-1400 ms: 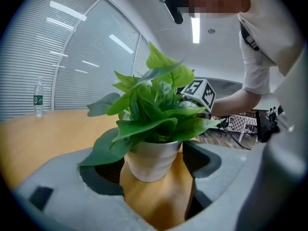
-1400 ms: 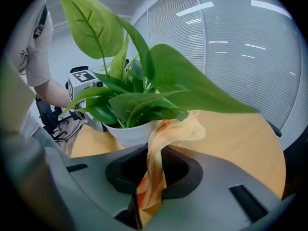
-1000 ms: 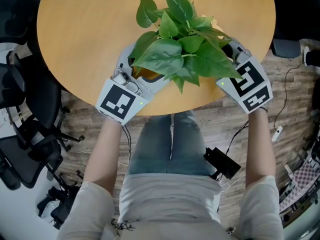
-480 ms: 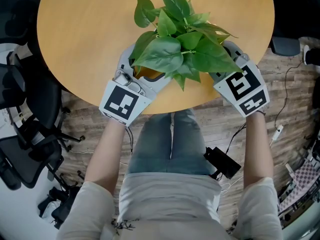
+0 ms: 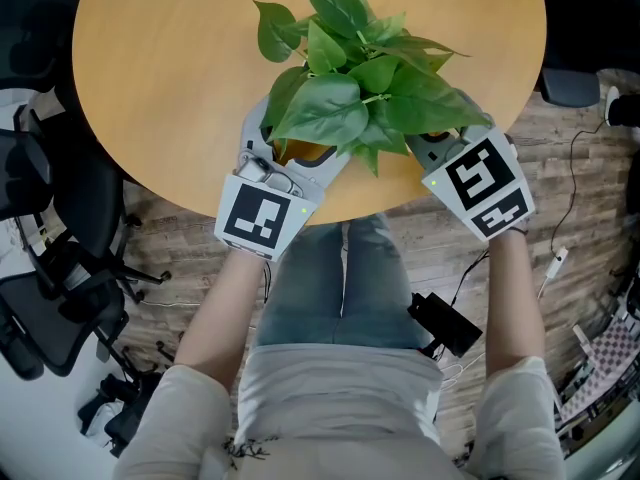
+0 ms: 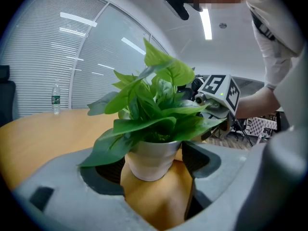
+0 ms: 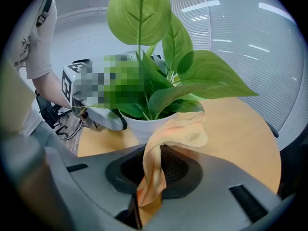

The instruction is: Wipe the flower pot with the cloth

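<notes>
A leafy green plant (image 5: 355, 78) in a white flower pot (image 6: 150, 160) stands near the front edge of the round wooden table (image 5: 150, 68). In the head view the leaves hide the pot. My left gripper (image 5: 290, 153) reaches in from the lower left, and its jaws stand wide with their pads against both sides of the pot. My right gripper (image 7: 149, 196) comes in from the right and is shut on an orange cloth (image 7: 175, 136). The cloth's free end drapes forward against the pot's rim (image 7: 139, 126).
A water bottle (image 6: 56, 99) stands at the far side of the table. Black office chairs (image 5: 50, 268) crowd the floor at the left. A black device with cables (image 5: 445, 325) lies on the floor by the person's legs. The table edge runs just under both grippers.
The plant's leaves have swung to the left with the pot. My left gripper's marker cube has shifted right and nearer the person. The right gripper has edged slightly left.
</notes>
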Demonstrator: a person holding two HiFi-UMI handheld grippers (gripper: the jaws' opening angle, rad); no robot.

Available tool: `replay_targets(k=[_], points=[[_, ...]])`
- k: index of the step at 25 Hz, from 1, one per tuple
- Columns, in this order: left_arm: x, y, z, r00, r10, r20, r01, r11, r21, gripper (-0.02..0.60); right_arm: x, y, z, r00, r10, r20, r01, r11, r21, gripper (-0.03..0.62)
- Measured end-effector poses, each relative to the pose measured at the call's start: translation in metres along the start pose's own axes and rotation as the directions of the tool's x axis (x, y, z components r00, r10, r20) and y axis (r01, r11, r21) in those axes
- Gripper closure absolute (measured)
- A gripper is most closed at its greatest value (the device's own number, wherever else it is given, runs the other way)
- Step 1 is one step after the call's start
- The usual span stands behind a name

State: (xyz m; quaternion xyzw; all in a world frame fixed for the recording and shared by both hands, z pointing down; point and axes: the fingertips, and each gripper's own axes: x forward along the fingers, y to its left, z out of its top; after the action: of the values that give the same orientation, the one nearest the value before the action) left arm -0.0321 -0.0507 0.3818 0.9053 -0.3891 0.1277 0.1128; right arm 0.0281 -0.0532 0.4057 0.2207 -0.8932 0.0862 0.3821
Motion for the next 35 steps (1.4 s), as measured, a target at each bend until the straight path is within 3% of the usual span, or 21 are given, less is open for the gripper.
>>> replay_targets(k=[9, 21, 30, 35], points=[[0.004, -0.004, 0.0, 0.996, 0.093, -0.004, -0.093, 0.995, -0.021, 0.201, -0.003, 0.009, -0.008, 1.0, 0.019, -0.012, -0.019, 1.0, 0.0, 0.537], [-0.006, 0.0, 0.0, 0.973, 0.23, -0.013, -0.23, 0.969, -0.085, 0.201, 0.0, 0.027, -0.001, 0.999, 0.025, -0.031, -0.024, 1.0, 0.013, 0.537], [-0.004, 0.001, -0.001, 0.969, 0.246, -0.009, -0.246, 0.965, -0.097, 0.199, 0.001, 0.036, -0.002, 0.998, 0.058, -0.025, -0.057, 0.998, 0.023, 0.537], [-0.004, 0.001, -0.001, 0.976, 0.219, -0.013, -0.219, 0.971, -0.091, 0.199, 0.0, 0.032, -0.007, 0.998, 0.067, -0.007, -0.067, 0.996, 0.056, 0.537]])
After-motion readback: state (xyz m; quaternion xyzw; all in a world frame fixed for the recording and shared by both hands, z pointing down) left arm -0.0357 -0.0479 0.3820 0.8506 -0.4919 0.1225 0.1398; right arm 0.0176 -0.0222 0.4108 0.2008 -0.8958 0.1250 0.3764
